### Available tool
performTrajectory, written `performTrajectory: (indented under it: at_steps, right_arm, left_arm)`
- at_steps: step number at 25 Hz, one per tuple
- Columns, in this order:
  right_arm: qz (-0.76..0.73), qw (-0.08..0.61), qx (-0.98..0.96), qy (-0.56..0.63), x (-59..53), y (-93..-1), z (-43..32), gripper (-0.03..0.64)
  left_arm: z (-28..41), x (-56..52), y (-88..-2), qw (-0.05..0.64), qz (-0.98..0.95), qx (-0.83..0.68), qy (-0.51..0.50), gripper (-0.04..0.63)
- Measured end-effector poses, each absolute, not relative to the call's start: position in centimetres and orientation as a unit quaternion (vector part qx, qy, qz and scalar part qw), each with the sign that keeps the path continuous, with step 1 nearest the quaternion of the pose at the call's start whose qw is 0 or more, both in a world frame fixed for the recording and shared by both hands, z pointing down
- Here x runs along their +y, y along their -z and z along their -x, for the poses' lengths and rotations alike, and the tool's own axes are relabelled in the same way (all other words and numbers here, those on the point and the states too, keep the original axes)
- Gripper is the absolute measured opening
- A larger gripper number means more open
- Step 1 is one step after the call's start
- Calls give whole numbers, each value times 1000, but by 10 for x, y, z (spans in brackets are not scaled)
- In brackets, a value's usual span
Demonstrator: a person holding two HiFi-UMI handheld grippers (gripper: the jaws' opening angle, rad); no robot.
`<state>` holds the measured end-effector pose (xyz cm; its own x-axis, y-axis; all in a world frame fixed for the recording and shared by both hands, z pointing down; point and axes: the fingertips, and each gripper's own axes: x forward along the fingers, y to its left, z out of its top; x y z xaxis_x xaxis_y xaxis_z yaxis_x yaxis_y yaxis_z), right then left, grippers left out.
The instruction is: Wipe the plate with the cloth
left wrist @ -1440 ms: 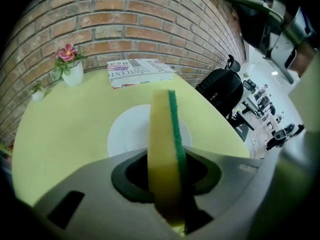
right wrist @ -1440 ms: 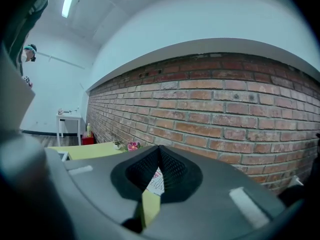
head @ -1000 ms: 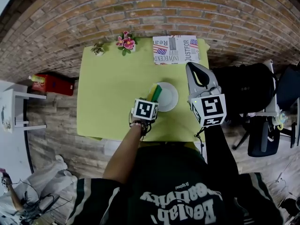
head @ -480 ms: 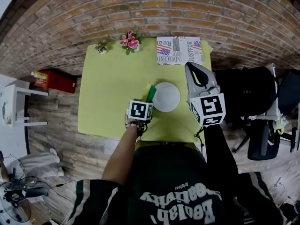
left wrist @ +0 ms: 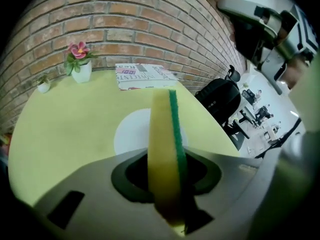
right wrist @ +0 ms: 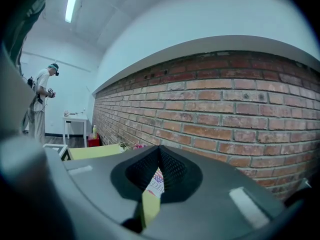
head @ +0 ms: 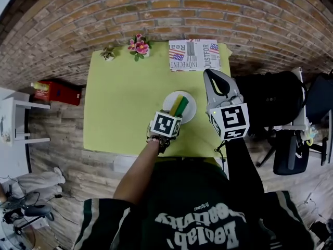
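Note:
A white plate (head: 189, 110) lies on the yellow-green table (head: 125, 103), near its front right. My left gripper (head: 176, 114) is shut on a yellow sponge with a green scrub side (head: 180, 106), held on edge over the plate's middle. In the left gripper view the sponge (left wrist: 165, 139) stands upright between the jaws, with the plate (left wrist: 132, 134) behind it. My right gripper (head: 211, 76) hangs above the table's right edge, to the right of the plate. Its jaws (right wrist: 158, 156) are shut with nothing between them.
A newspaper (head: 195, 54) lies at the table's far right. A pink potted flower (head: 139, 47) and a small plant (head: 108, 53) stand on the far edge by the brick wall. A black chair (head: 270, 98) is to the right, a red box (head: 54, 92) on the floor to the left.
The left gripper swung the sponge left, off the plate's edge, then back right. It is now over the plate's middle. The right gripper has stayed in place.

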<state>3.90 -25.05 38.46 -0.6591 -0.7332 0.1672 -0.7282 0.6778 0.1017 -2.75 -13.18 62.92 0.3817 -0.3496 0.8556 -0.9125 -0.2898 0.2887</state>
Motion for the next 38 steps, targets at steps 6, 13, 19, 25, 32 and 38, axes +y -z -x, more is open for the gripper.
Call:
performTrajectory:
  at_steps: [6,13,19,25,32,38]
  right_arm:
    - [-408,102,-907,13,-250,-386,-47,14]
    - [-412,103,-905,10,-251,-388,-52,14]
    - [-409,102,-907,9,-251,-387,-50,14]
    - [-403,99,-910,9,-251,-387,-43,14]
    - [-392,99,-915,9,-251,-388,-32,14]
    - [-382,99,-919,10,-249,-387,-23,13]
  left_arm:
    - [-12,-124,-636,393,-746,-387,-373,138]
    - [-20,-122,-647,397,-744,-376,-383,138]
    - [-16,-123,-645,401,-741,-386,-377,138]
    - [7,-122,-646,413,-726,-408,-368,138]
    - [34,-117,-646,428,-708,-439,-352,140]
    - [59,-112,-644,438,-690,-467,-337,140]
